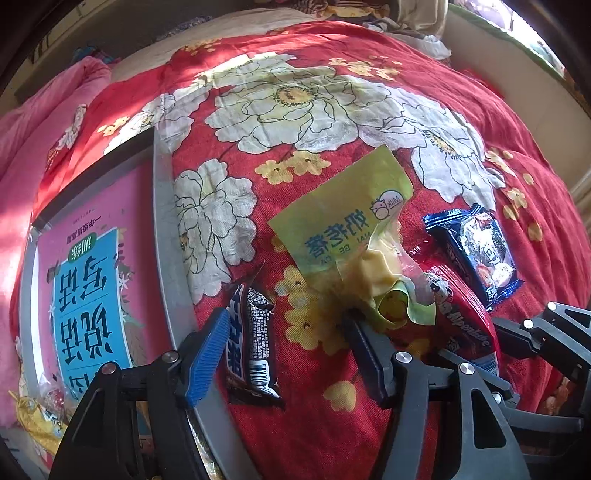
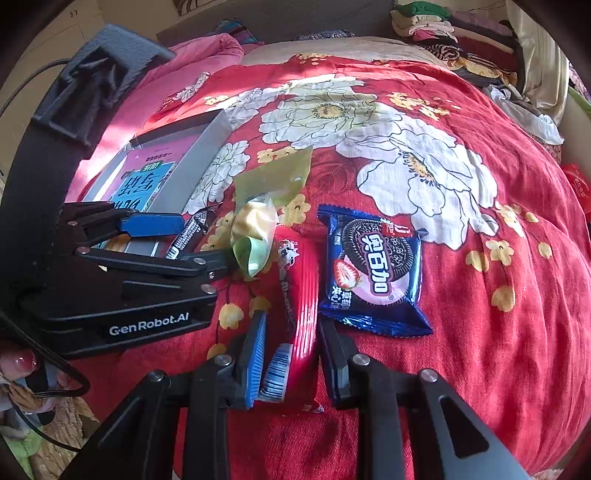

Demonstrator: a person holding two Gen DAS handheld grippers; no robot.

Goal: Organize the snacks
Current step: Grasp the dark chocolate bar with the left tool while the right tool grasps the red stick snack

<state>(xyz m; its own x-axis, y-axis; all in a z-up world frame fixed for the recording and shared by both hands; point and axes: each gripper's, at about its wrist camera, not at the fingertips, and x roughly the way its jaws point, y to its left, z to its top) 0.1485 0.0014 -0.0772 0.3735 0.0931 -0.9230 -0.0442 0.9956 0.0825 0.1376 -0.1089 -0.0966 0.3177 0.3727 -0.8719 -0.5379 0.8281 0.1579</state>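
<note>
My left gripper [image 1: 286,319] is open over the red floral bedspread. A black-and-white chocolate bar [image 1: 251,343] lies between its fingers, close against the blue left pad [image 1: 208,354]. A yellow-green milk-snack pouch [image 1: 343,221] lies just ahead of the right finger. My right gripper [image 2: 291,325] is shut on a red candy roll [image 2: 301,280], gripping its near end. A blue cookie pack [image 2: 373,269] lies right beside the roll. The left gripper [image 2: 203,240] shows in the right wrist view with the chocolate bar [image 2: 188,232] between its fingers.
A grey tray [image 1: 162,221] holding a pink and blue book [image 1: 88,280] sits at the left, with small wrapped sweets in its near corner. A pink blanket [image 2: 199,55] and piled clothes [image 2: 443,33] lie at the back. A person's fingertip [image 2: 20,362] shows at the lower left.
</note>
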